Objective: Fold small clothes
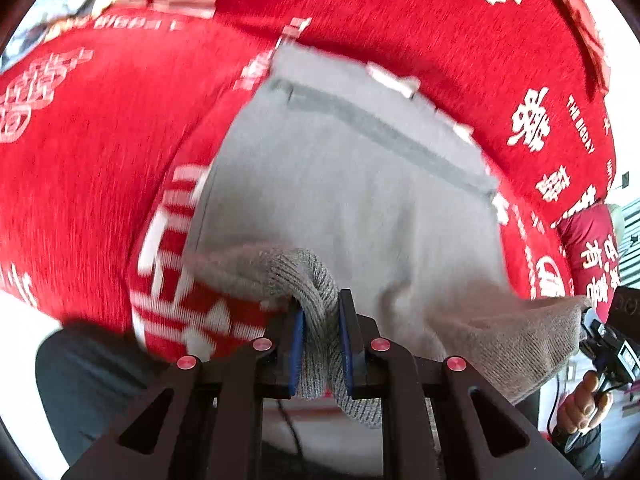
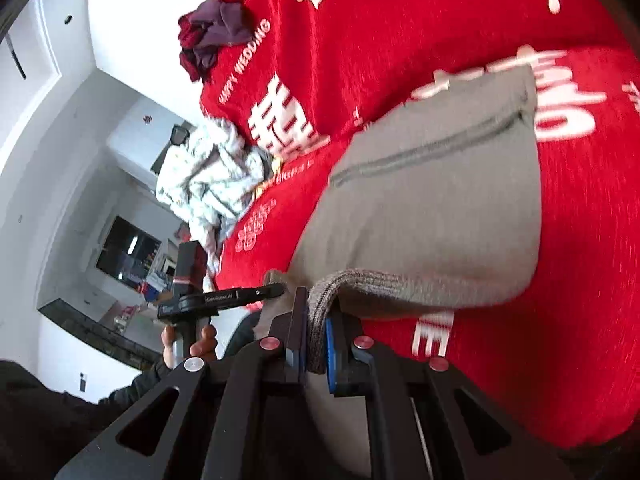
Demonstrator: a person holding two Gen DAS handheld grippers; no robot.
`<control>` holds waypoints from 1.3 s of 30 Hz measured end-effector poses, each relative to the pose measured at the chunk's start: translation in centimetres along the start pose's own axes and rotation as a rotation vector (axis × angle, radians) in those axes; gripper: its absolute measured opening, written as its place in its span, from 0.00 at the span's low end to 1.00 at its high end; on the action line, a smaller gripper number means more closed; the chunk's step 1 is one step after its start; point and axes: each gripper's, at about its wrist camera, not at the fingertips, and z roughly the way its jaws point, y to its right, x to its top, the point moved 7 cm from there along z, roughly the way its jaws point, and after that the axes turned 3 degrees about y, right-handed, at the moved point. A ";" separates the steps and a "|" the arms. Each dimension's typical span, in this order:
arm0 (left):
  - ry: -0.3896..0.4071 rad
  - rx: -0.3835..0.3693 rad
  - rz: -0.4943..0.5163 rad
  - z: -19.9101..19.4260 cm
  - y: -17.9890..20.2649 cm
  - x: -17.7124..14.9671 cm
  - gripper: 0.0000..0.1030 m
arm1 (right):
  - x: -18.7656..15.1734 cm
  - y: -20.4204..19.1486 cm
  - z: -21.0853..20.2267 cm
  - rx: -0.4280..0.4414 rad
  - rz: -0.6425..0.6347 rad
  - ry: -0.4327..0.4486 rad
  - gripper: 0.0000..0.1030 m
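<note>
The grey garment (image 1: pixel 340 184) lies on the red bedspread (image 1: pixel 92 168), its ribbed hem lifted at both corners. The left tool (image 1: pixel 322 332) is clenched on one hem corner, the right tool (image 2: pixel 316 344) on the other. Crumpled clothes (image 2: pixel 208 176) lie beyond.

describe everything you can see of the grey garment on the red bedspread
The grey garment looks like soft fleece with a darker zip line and a ribbed knit hem. It lies mostly flat on the red bedspread, its near hem raised. The left tongs and right tongs each pinch that hem.
</note>
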 end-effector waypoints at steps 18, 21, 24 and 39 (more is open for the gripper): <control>0.119 0.053 0.020 4.2 4.0 17.3 0.16 | 15.9 5.2 2.4 -0.152 0.115 0.225 0.07; 0.103 0.056 0.006 6.3 3.9 19.9 0.16 | 18.7 6.8 4.0 -0.199 0.132 0.229 0.07; 0.090 0.065 -0.006 8.8 3.9 22.9 0.16 | 21.2 9.1 6.0 -0.241 0.162 0.225 0.07; -0.021 0.155 -0.070 18.5 -0.2 28.2 0.17 | 24.3 25.3 15.0 -0.427 0.450 0.042 0.11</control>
